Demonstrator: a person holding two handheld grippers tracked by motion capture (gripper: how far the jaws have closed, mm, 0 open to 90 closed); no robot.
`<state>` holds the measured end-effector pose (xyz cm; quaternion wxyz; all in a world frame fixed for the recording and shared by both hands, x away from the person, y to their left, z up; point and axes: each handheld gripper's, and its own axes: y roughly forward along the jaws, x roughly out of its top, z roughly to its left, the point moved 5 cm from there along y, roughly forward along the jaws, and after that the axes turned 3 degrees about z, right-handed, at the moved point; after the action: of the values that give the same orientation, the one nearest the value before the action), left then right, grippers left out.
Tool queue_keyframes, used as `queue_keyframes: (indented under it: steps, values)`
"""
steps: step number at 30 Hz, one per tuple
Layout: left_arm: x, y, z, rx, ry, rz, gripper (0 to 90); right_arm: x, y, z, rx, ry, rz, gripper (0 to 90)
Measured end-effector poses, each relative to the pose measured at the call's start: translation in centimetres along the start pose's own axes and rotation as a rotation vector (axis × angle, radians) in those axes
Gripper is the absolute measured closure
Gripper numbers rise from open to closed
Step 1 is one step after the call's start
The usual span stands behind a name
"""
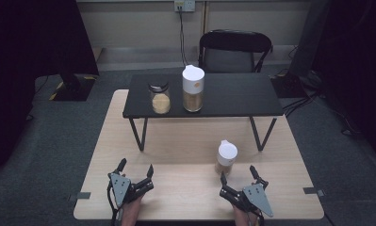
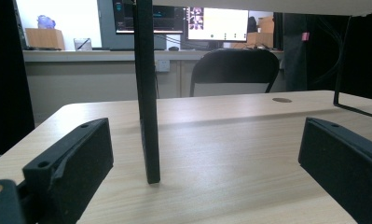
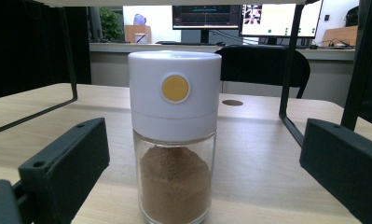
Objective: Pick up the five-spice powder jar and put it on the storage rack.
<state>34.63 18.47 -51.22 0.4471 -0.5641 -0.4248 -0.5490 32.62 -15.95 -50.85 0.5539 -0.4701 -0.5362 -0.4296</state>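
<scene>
From above, on the near half of the light wooden table [image 1: 190, 155], the small white-capped spice jar [image 1: 226, 158] stands upright and untouched, just ahead of the right gripper [image 1: 236, 175], whose jaws are spread wide and not yet on it; judged from this, the pickup has not begun and everything is still to do. Left gripper [image 1: 136, 168] rests near the front edge, jaws likewise spread, holding nothing. Behind, a black riser shelf [image 1: 232, 96] carries a tall white-lidded jar [image 1: 193, 88] and a shorter dark-lidded jar [image 1: 160, 98], with free shelf surface to their right. Open tabletop lies between the grippers; the shelf's legs fence the room beyond the jar. Along the left gripper view, both jaws stand far apart with bare table between them, and one black shelf leg [image 2: 146, 93] rises close ahead, a thing to steer around. Along the right gripper view, the spice jar [image 3: 174, 135] sits centred between the parted jaws, clear gaps on both sides, brown powder in its glass lower part, a yellow dot on the cap; a shelf leg [image 3: 288, 74] stands behind it to the right, well apart.
</scene>
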Motion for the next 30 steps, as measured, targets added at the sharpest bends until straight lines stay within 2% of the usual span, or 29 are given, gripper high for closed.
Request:
queue_keyframes:
  steps: [7, 11, 15, 17, 30]
  values:
    - [0.0, 0.0, 0.0, 0.001, 0.0, 0.001, 2.5, 0.6, -0.4, 0.1, -0.002, -0.012, 0.001, 0.0]
    - [0.0, 0.0, 0.0, 0.001, 0.0, 0.0, 2.5, 1.2, -0.6, 0.2, -0.008, -0.042, -0.01, 0.0]
    - [0.0, 0.0, 0.0, 0.001, 0.0, 0.0, 2.5, 1.8, -0.7, 0.5, 0.009, -0.049, -0.009, 0.0]
    - [0.0, 0.0, 0.0, 0.001, 0.0, 0.0, 2.5, 2.4, -0.7, 0.7, 0.029, -0.04, -0.017, 0.0]
    - [0.0, 0.0, 0.0, 0.001, 0.0, 0.0, 2.4, 6.0, 0.2, 1.4, 0.06, -0.007, -0.046, 0.0]
